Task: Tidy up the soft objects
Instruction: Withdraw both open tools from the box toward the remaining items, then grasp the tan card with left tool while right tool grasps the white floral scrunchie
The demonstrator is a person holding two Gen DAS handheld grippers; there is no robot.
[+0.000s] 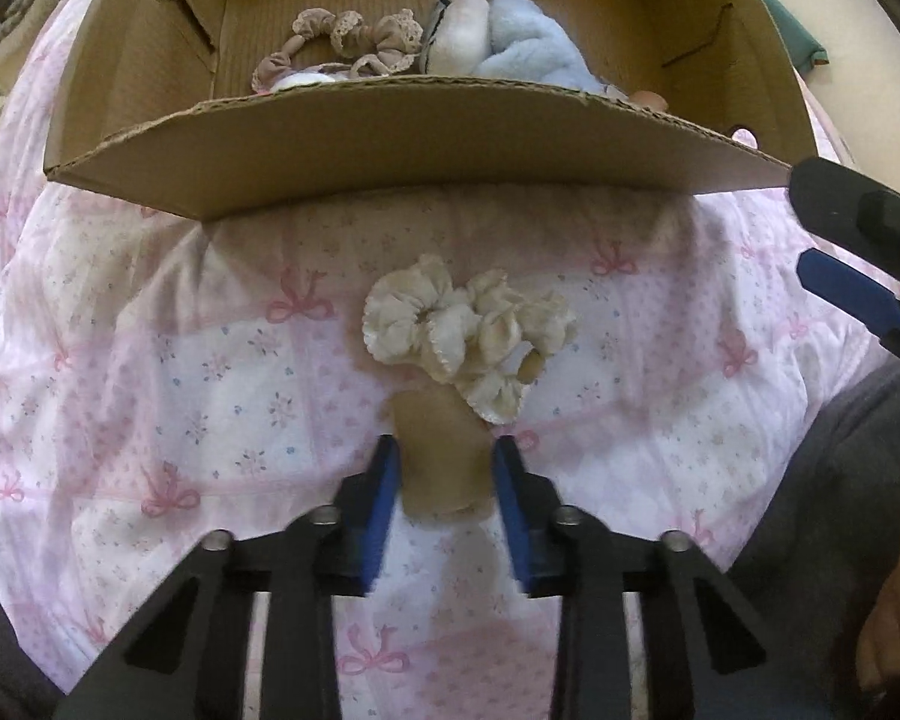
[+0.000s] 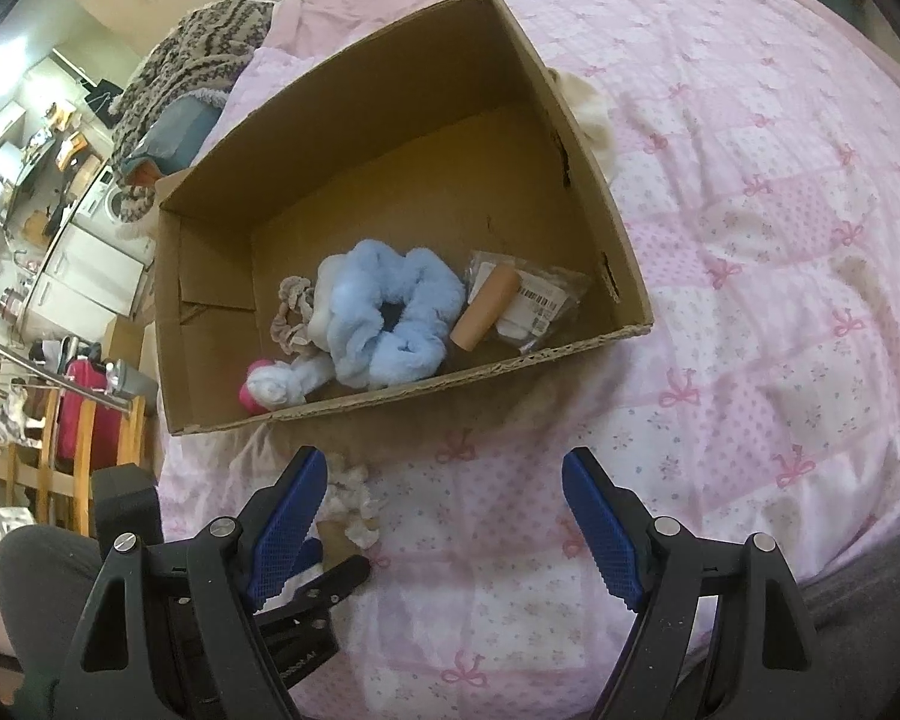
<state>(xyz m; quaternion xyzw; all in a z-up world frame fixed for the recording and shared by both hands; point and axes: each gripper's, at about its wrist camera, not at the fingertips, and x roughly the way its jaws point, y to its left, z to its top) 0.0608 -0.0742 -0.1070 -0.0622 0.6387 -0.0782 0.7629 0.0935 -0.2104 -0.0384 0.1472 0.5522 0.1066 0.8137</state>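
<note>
- Cream ruffled fabric scrunchie (image 1: 471,339) on a tan cardboard roll (image 1: 444,456) lies on the pink quilted bed cover (image 1: 168,360), just in front of the open brown cardboard box (image 1: 414,150).
- Left hand-held gripper (image 1: 447,468): jaws narrow, blue pads against roll's sides.
- Right hand-held gripper (image 2: 444,516): wide, empty.
- Tip: squeeze roll w/o crushing, lift clear of box wall.

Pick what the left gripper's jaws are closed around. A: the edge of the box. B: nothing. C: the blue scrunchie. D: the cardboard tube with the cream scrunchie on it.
D: the left gripper has its blue pads on both sides of the cardboard tube, which lies on the quilt in front of the box with the cream scrunchie around its far end.
</note>
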